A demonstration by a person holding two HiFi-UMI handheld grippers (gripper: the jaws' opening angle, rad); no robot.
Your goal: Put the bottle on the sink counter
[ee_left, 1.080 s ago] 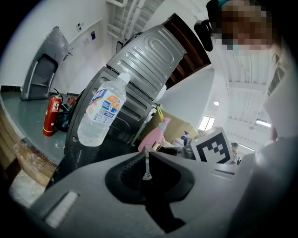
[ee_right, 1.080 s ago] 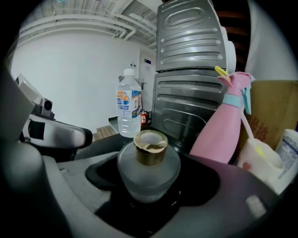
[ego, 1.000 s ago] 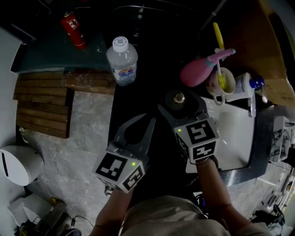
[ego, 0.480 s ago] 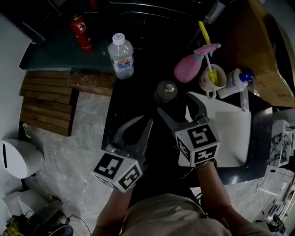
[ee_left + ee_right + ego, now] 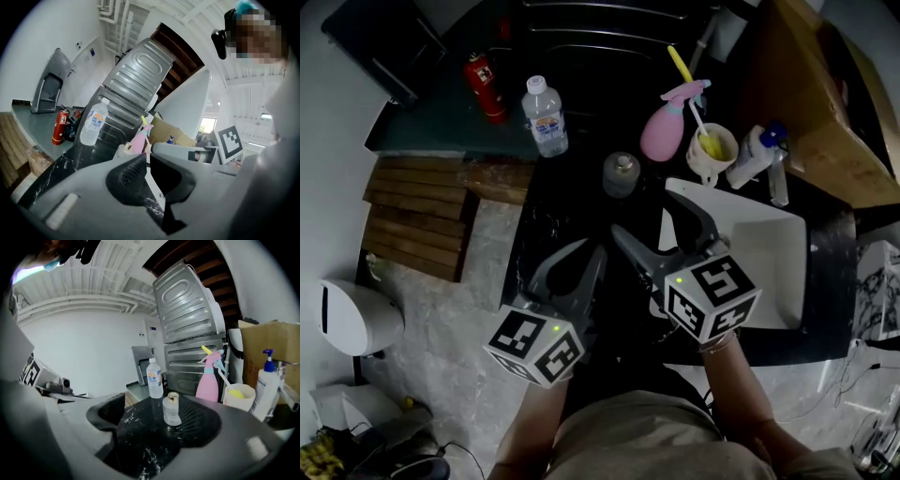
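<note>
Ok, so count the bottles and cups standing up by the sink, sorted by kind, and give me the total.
Capped bottles: 2, the clear water bottle and the small gold-capped bottle
Spray bottles: 1, the pink spray bottle
Pump bottles: 1, the white pump bottle
Mugs: 1, the mug with a yellow brush
Total: 5

No legible text anywhere.

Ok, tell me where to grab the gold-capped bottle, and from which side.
Grip the small bottle by its squat clear body, below the gold cap, likely level from the near side with the open right gripper. It stands upright, nothing before it; the pink spray bottle sits behind on the right.
</note>
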